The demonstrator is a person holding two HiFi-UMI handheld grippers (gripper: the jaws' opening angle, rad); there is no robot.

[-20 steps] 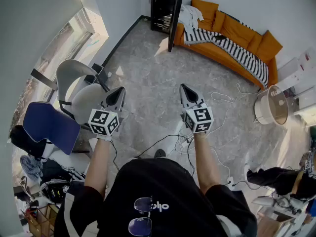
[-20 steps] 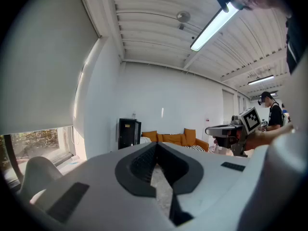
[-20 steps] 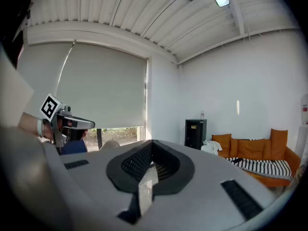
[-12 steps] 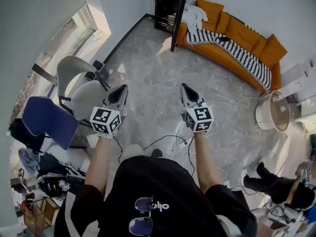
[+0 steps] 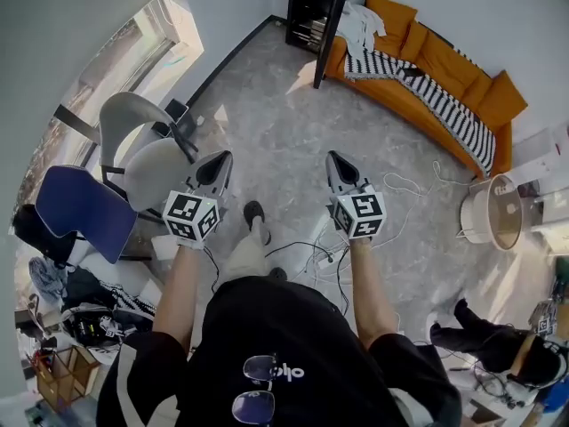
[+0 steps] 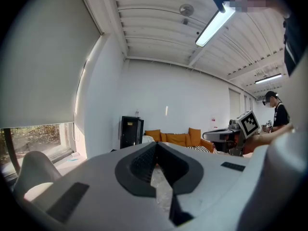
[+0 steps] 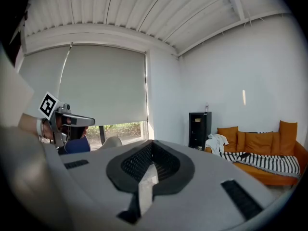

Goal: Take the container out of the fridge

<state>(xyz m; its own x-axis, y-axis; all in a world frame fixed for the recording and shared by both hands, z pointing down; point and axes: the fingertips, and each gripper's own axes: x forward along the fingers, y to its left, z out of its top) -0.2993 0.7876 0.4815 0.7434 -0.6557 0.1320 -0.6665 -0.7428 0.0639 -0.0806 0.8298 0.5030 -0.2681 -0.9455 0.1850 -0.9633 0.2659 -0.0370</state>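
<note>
Both bare forearms reached forward from the person's black-shirted torso, roughly parallel and apart. Ahead of the torso's left side, the left grey two-jaw gripper pointed away, its jaws pressed together on nothing. The right grey two-jaw gripper was level with it, its jaws likewise closed and empty
</note>
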